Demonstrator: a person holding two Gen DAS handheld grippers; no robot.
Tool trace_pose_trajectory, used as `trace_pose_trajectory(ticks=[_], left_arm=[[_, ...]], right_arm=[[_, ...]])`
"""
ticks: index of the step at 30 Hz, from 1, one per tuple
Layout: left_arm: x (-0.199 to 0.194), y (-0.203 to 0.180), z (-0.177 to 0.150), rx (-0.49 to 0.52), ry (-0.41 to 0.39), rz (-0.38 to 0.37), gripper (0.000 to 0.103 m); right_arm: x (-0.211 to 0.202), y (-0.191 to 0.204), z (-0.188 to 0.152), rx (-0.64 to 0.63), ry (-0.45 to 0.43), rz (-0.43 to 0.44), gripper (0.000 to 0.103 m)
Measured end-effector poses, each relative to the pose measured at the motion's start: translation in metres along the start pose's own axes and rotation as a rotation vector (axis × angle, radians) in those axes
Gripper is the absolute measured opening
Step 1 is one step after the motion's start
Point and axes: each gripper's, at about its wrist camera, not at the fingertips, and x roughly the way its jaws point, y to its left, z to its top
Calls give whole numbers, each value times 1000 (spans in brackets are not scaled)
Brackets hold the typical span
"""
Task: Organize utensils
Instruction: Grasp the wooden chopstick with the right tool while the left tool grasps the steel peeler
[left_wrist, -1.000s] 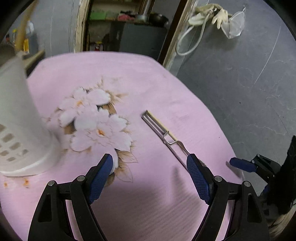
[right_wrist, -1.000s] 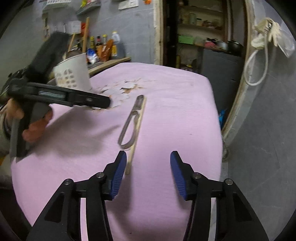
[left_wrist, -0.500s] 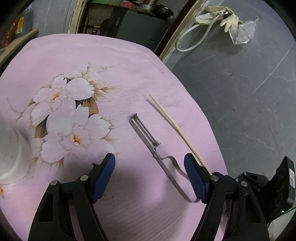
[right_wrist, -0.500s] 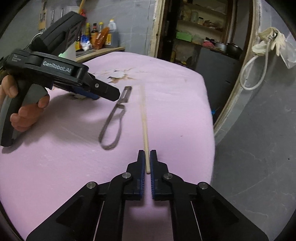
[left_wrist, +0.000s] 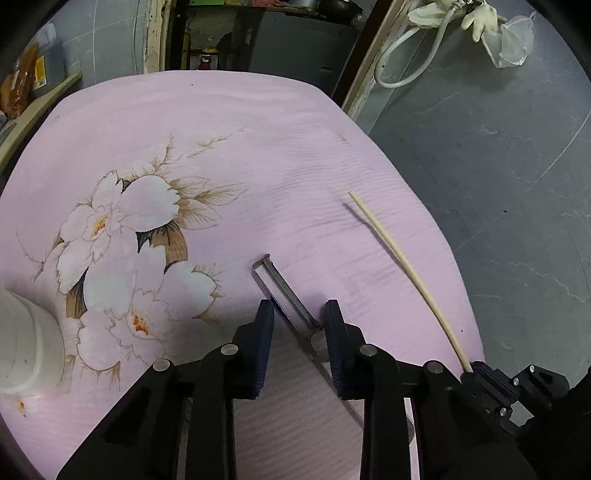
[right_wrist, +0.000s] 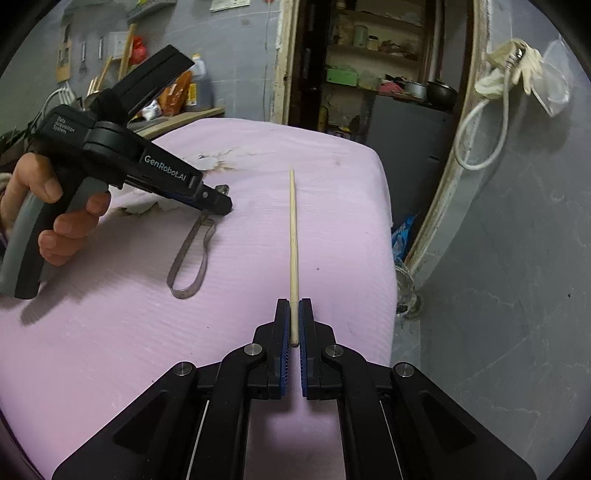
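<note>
A metal peeler (left_wrist: 282, 286) lies on the pink flowered tablecloth (left_wrist: 258, 155); its looped handle shows in the right wrist view (right_wrist: 192, 258). My left gripper (left_wrist: 298, 313) has its jaws half closed around the peeler's shaft, a gap left on each side. It also shows in the right wrist view (right_wrist: 218, 199), down at the peeler. My right gripper (right_wrist: 294, 310) is shut on the thick end of a wooden chopstick (right_wrist: 293, 236). The chopstick points away over the cloth, seen also in the left wrist view (left_wrist: 399, 266).
A white perforated utensil holder (left_wrist: 26, 343) stands at the left of the table. The table's right edge (right_wrist: 388, 229) drops to a grey floor. A doorway with shelves and a dark cabinet (right_wrist: 406, 122) lies behind.
My left gripper moved over the peeler and narrowed its jaws around the shaft. My right gripper closed on the chopstick a second ago and has now lifted it slightly off the cloth.
</note>
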Motion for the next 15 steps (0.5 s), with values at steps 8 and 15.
trace_pose_trajectory(ticks=[8,15], left_arm=[[-6,10,-6,63,30,-12,18],[-22,13,-33,182,63,6,16]], right_arm=[[9,-10,16,25,38,71,6],[44,-11,51,0,134,157,11]])
